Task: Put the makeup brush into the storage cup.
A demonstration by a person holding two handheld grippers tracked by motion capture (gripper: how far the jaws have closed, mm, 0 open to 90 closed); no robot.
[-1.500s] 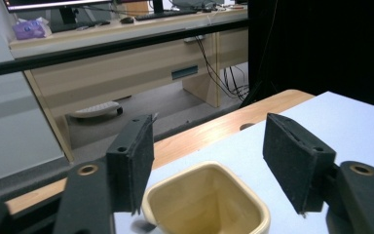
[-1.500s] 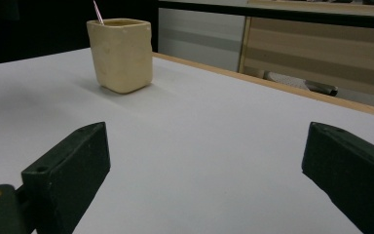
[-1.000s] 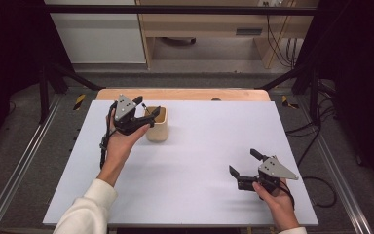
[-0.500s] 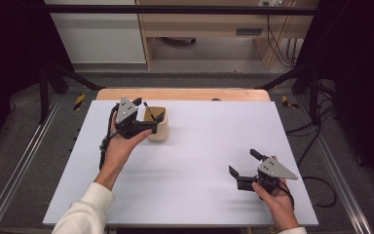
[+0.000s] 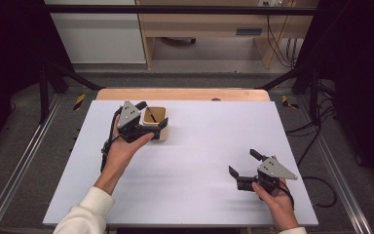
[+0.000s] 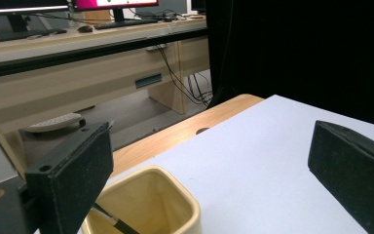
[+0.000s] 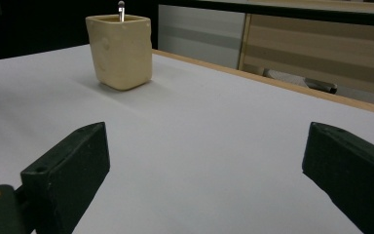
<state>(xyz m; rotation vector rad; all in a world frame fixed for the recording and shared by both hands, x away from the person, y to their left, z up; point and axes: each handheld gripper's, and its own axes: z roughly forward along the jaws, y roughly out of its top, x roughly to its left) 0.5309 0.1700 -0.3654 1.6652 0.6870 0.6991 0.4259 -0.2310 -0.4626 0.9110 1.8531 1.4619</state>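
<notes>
A: The left gripper (image 5: 148,127) is sitting in the upper left of the high view, its jaws standing apart and straddling the cream cup (image 5: 157,123) without clamping it, as far as I can tell.

B: And the right gripper (image 5: 246,169)?

A: It is resting low in the lower right of the white surface (image 5: 199,146), jaws spread, holding nothing, well apart from the cup. So the left hand (image 5: 121,151) is by far the nearer one.

B: What is the left gripper view adding?

A: There the cup (image 6: 148,204) is lying at the bottom left, just beside the left-hand jaw, with the other jaw far off at the right edge. It is looking down into the opening, where a thin dark stick (image 6: 112,222) is leaning inside.

B: And the right gripper view?

A: It is giving the cup (image 7: 121,51) from the side, in the upper left, upright on the surface, with the stick's rounded tip (image 7: 121,5) poking above the rim. The cup's long axis is standing vertical, so I judge any grasp would be closing across its side walls.
</notes>
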